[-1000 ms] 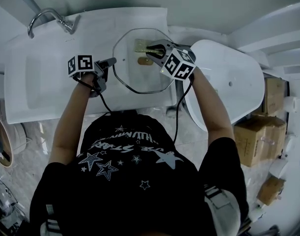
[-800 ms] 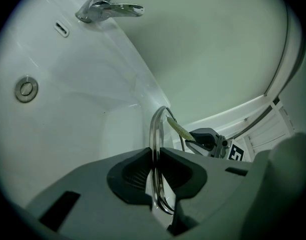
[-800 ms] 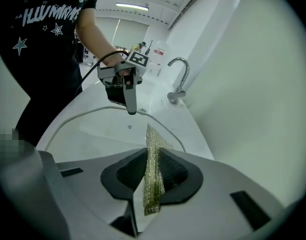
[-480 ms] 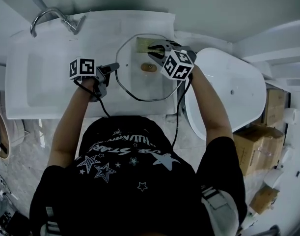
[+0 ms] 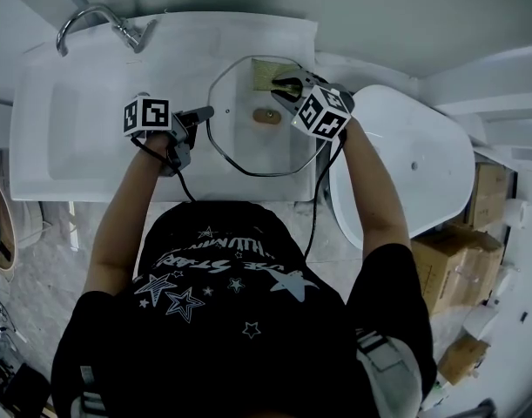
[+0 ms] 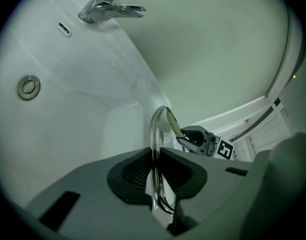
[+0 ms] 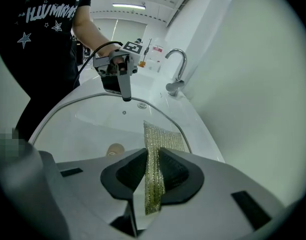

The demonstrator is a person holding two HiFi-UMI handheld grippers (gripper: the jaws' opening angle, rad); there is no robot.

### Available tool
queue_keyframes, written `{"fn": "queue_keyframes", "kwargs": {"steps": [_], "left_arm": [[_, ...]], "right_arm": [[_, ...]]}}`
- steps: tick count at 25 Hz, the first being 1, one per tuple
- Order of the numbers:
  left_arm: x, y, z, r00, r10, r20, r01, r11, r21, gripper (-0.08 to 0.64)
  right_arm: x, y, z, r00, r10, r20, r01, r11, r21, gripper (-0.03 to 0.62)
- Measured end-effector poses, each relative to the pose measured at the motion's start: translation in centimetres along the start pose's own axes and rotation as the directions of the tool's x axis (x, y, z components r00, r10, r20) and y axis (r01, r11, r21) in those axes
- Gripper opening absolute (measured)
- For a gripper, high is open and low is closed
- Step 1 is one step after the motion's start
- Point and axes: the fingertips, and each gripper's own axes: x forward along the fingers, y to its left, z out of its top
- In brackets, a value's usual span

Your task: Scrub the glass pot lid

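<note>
Status: scrubbing looks to be under way, though coverage is not readable. The glass pot lid [image 5: 248,146] sits in the upper middle of the head view, over the white counter [image 5: 187,177] just right of the sink basin [image 5: 74,129]. I cannot tell whether it rests on the counter or hangs slightly above it. The glass looks clear, with no foam, water or residue visible, so I have no way to mark which zones are finished. My judgement is that most of the surface, including the area round the brown knob [image 5: 266,116], is left to cover.

Left gripper [image 5: 203,113]: fingers narrowly parted and clamped on the lid's metal rim at its left edge. In the left gripper view the rim runs edge-on straight between both ribbed pads. This hand acts as the brace.

Right gripper [image 5: 287,85]: fingers pinched on a yellow-green scouring pad [image 5: 272,72], which stands upright between the pads in the right gripper view. The pad's free end lies on the glass at the lid's far edge, toward the top of the head view.
</note>
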Motion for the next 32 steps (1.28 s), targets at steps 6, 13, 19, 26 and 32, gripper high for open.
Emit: {"fn": "queue_keyframes", "kwargs": {"steps": [6, 13, 19, 26, 32], "left_arm": [[0.1, 0.2, 0.0, 1.000, 0.005, 0.010, -0.005, 1.000, 0.002, 0.058], [-0.1, -0.1, -0.1, 1.000, 0.004, 0.024, -0.004, 1.000, 0.003, 0.058], [-0.2, -0.1, -0.1, 0.999, 0.000, 0.045, 0.000, 1.000, 0.002, 0.058], [-0.3, -0.1, -0.1, 0.996, 0.015, 0.084, -0.016, 1.000, 0.004, 0.058], [-0.4, 0.0, -0.1, 0.995, 0.033, 0.093, -0.035, 0.999, 0.015, 0.058]], "right_arm": [[-0.6, 1.1, -1.3, 1.000, -0.005, -0.007, 0.006, 0.996, 0.085, 0.076], [-2.5, 2.8, -3.2, 0.999, -0.046, -0.016, 0.049, 0.972, 0.230, 0.077], [-3.9, 4.5, -4.3, 0.995, -0.094, -0.039, 0.102, 0.934, 0.342, 0.077], [-5.1, 7.0, -4.1, 0.991, -0.117, -0.061, 0.132, 0.894, 0.428, 0.077], [-5.6, 8.8, -2.5, 0.993, -0.119, -0.016, 0.108, 0.832, 0.545, 0.077]]}}
